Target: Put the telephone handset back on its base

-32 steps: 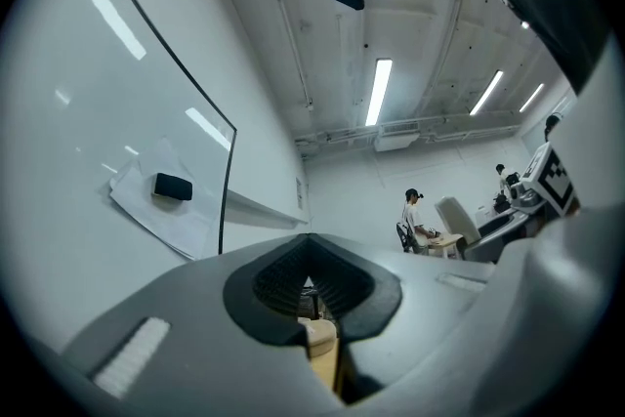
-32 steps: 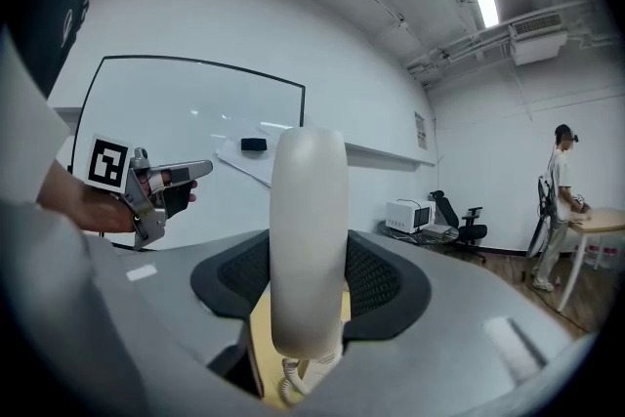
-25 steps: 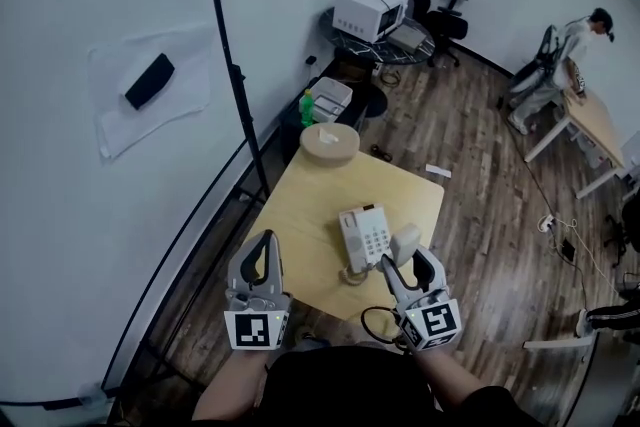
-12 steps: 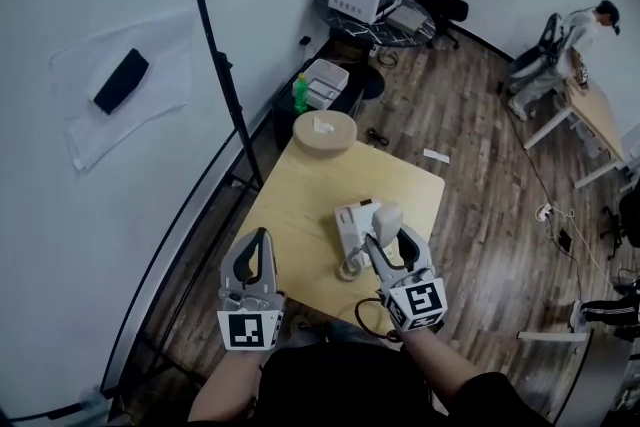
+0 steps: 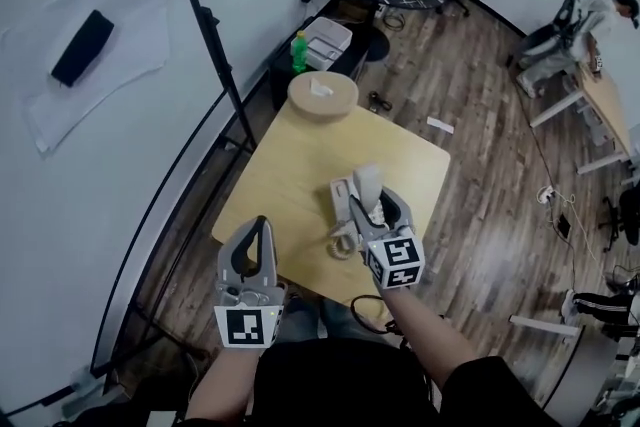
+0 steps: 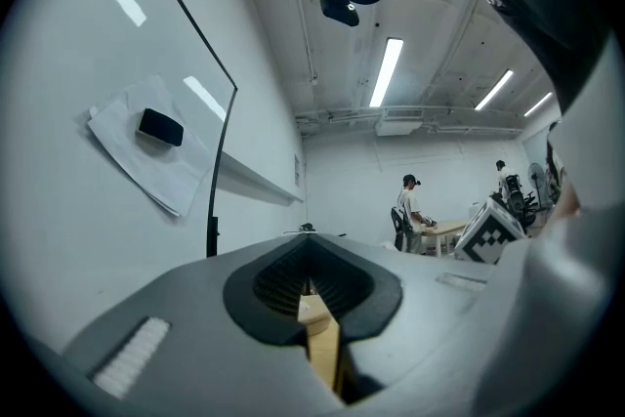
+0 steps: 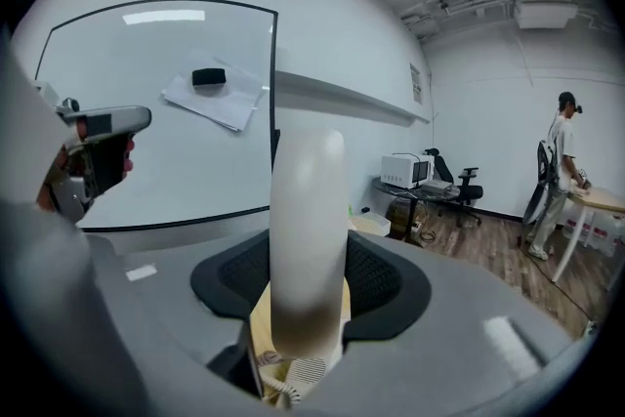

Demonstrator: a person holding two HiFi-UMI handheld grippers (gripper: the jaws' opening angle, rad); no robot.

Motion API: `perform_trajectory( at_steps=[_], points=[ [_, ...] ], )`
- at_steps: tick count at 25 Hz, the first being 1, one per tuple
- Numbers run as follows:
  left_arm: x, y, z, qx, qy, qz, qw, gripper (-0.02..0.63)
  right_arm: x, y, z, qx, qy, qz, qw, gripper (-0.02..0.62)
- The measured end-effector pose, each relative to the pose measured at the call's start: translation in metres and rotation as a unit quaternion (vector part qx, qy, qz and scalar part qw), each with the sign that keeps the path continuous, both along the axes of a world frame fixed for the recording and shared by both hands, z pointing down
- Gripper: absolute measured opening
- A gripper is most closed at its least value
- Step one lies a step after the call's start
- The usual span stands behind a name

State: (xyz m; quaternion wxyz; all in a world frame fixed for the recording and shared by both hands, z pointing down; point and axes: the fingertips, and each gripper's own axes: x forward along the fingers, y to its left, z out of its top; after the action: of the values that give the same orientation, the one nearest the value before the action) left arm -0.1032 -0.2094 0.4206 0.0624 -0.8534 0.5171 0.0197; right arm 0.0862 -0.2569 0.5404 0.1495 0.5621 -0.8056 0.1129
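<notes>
1. Handset (image 5: 367, 181) is sitting in the right gripper (image 5: 375, 207), standing nearly upright between the jaws, directly over the telephone base (image 5: 342, 197) on the table (image 5: 290, 155).
2. Jaws of the right gripper are pressing on the handset's lower part at a fairly wide spread, leaving most of its length sticking up free beyond the pads.
3. Left gripper (image 5: 252, 245) is hanging closed and empty near the table's front edge, well apart from the phone.
4. Whether the handset's lower end is already touching the base is hard to tell from the head view; it is probably hovering just above it.
5. Risks I am seeing from here:
   - With the grip low and the handset upright, tipping it flat may be letting it pivot or slip in the pads.
   - If it is coming down crooked, it may be landing across the keypad instead of in the cradle.
   - Coiled cord (image 5: 342, 243) is bunching beside the base and could be getting trapped underneath or tugging the handset off line.
   - Nothing is steadying the base, so a sideways push could be sliding it.
</notes>
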Motion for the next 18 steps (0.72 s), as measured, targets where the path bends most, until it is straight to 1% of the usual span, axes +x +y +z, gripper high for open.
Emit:
perform_trajectory(
  at_steps=[2, 9, 13, 18],
  points=[
    [0.001, 0.003, 0.009, -0.01, -0.009, 0.0, 0.9999, 0.0, 0.002, -0.008, 0.02, -0.016, 0.001, 0.006, 1.0, 0.225],
    [0.001, 0.011, 0.026, -0.02, -0.011, -0.005, 0.9997, 0.0, 0.003, -0.027, 0.085, -0.073, 0.014, 0.013, 0.997, 0.225],
    [-0.003, 0.015, 0.036, -0.03, -0.018, -0.008, 0.9994, 0.0, 0.003, -0.032, 0.125, -0.114, 0.016, 0.025, 0.993, 0.225],
    [-0.002, 0.02, 0.044, -0.036, -0.021, -0.008, 0.9991, 0.0, 0.004, -0.034, 0.153, -0.148, 0.007, 0.037, 0.988, 0.225]
  ],
)
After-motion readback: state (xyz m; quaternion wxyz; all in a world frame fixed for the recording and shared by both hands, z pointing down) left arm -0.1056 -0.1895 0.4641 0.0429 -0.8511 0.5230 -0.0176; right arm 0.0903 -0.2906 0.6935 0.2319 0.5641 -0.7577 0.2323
